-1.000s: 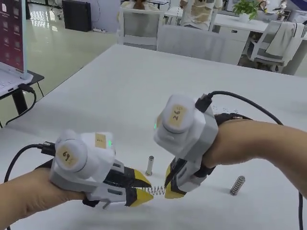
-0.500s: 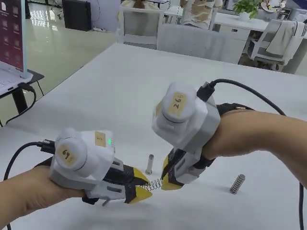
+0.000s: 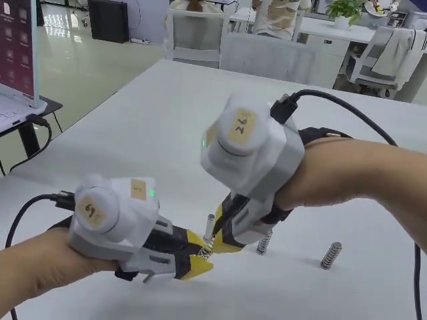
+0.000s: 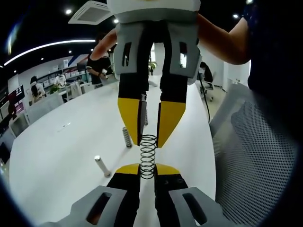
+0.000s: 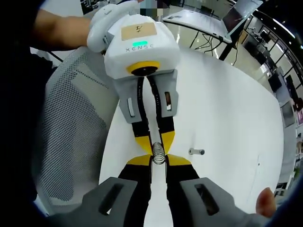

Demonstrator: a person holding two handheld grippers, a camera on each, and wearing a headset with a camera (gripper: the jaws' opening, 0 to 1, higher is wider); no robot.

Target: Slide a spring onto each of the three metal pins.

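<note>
A small coil spring point(image 3: 205, 251) spans the yellow tips of both grippers just above the white table point(image 3: 167, 127). My left gripper point(image 3: 199, 263) holds its near end from the lower left, and in the left gripper view the spring point(image 4: 148, 156) rises from that gripper's point(image 4: 147, 170) closed jaws. My right gripper point(image 3: 220, 243) pinches the other end from above, as its own view shows point(image 5: 158, 161). A bare metal pin point(image 3: 210, 224) stands upright right behind the tips. Two more springs point(image 3: 265, 243) point(image 3: 330, 255) stand upright to the right; whether pins are inside them is hidden.
A black cable point(image 3: 347, 143) trails from the right gripper over the person's forearm. A mesh chair point(image 3: 267, 57) stands at the table's far edge. A laptop point(image 3: 17, 60) sits on a side stand at the far left.
The right gripper has moved left and up toward the bare pin, tilting the spring steeper and shortening it. An upright spring behind it has come into sight. The left gripper barely moved.
</note>
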